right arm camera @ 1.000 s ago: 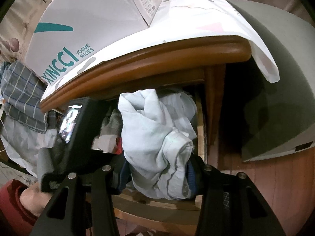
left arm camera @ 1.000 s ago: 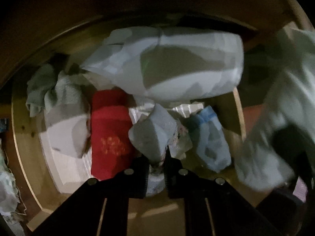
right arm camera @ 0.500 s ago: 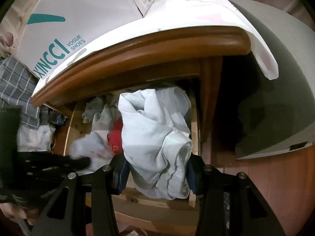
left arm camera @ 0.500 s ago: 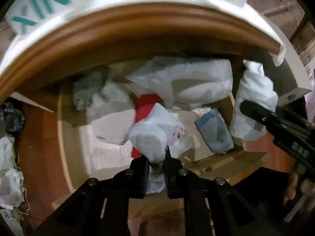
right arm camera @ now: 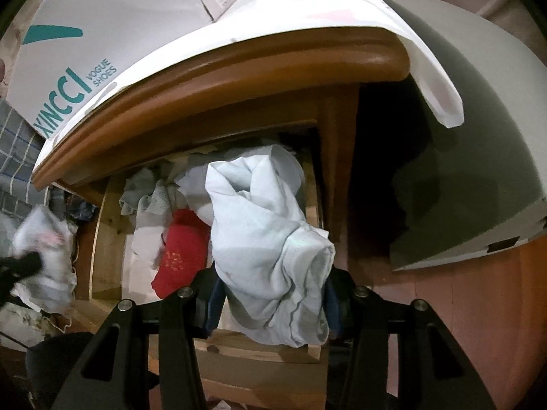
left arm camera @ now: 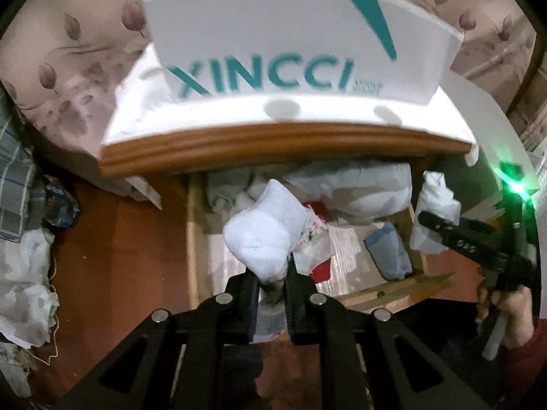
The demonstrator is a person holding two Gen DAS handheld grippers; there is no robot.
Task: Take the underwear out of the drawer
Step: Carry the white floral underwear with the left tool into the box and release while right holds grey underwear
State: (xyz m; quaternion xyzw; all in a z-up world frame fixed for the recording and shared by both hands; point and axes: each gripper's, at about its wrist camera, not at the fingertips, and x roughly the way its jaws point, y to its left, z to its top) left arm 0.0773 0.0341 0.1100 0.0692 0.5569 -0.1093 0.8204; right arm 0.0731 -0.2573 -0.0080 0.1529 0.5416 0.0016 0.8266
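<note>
- Left gripper [left arm camera: 271, 278]: jaws nearly shut, pinching a white bundle [left arm camera: 265, 230] with a pink-patterned edge; the bundle stands up above the drawer [left arm camera: 193, 225], at 12 o'clock from the fingertips.
- Right gripper [right arm camera: 271, 304]: jaws wide, clamped on either side of a bulky pale blue garment [right arm camera: 270, 239] that fills the gap and hangs over the drawer's front edge.
- In the left view, the right gripper and its garment show at 3 o'clock, just beside the drawer's right wall.
- In the drawer: a red cloth [right arm camera: 179, 253] at 9 o'clock from the pale garment, grey pieces [right arm camera: 143, 194] at the back left, a large white roll [left arm camera: 355, 188] at the back, a blue piece [left arm camera: 388, 249] by the right wall.
- A shoebox [left arm camera: 294, 41] marked XINCCI sits on the cabinet top [left arm camera: 280, 143] above.
</note>
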